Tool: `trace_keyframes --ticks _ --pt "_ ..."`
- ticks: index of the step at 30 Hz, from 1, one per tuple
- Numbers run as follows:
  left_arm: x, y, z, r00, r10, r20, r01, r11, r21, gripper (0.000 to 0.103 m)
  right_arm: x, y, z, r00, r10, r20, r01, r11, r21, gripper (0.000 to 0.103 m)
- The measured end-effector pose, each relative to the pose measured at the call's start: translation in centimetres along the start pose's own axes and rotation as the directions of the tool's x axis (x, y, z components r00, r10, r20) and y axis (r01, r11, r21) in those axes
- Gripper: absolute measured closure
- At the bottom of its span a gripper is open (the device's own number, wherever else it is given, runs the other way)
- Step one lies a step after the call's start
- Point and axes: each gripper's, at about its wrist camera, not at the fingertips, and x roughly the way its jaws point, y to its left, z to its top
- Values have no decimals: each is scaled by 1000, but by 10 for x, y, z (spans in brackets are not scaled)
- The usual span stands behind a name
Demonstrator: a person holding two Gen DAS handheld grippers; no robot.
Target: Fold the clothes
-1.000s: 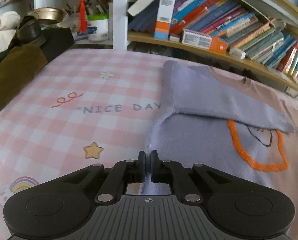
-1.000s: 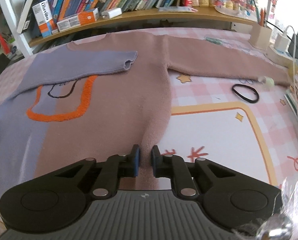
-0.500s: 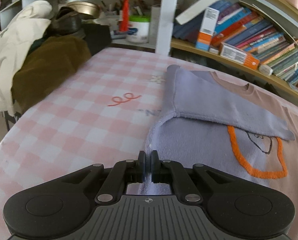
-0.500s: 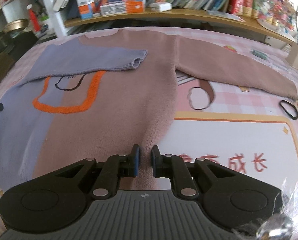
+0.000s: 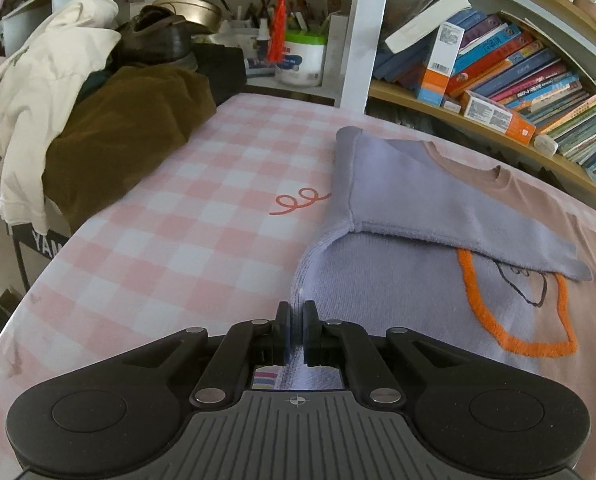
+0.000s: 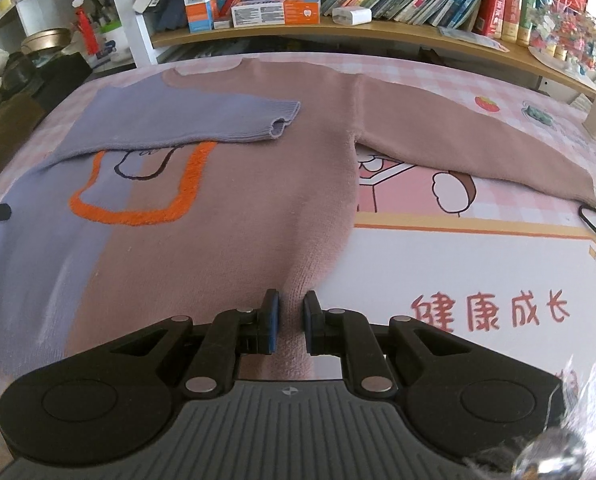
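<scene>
The sweater (image 6: 234, 216) lies flat on the checked table cover (image 5: 186, 216), filling the centre of both wrist views, its long axis running from the tongs at the bottom edge up to the collar. The left gripper (image 5: 297, 322) is clamped on the lilac hem corner; the right gripper (image 6: 289, 316) is clamped on the brown hem. The lilac sleeve (image 6: 186, 124) is folded across the chest; the brown sleeve (image 6: 474, 152) extends toward the right of the frame, apparently unfolded, nearer the right gripper.

Left gripper (image 5: 297, 320): matte black linkage arms, silver rivets, ribbed grey base with a crosshair mark; right gripper (image 6: 289, 318): same build, blue-faced fingers (image 6: 273, 322).
</scene>
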Motion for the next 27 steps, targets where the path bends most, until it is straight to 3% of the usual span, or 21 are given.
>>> trace_keyframes --ticks 9,12,19,23,27 --pt "3 14 1 1000 -18 -5 18 1000 13 98 -3 18 -8 999 -35 0 35 999 16 91" --pt "5 17 1 1000 -14 -14 15 1000 23 90 -4 21 -10 999 -50 2 50 998 29 91" --pt "-16 9 2 999 -31 40 28 997 71 79 -15 20 -15 995 -91 29 89 994 69 73" --pt "-31 -4 -2 995 -53 85 41 990 137 54 -26 20 -19 990 -127 54 122 989 85 59" --pt "-38 -16 -7 992 -89 91 71 980 186 50 -37 12 -23 985 -159 68 150 981 124 52"
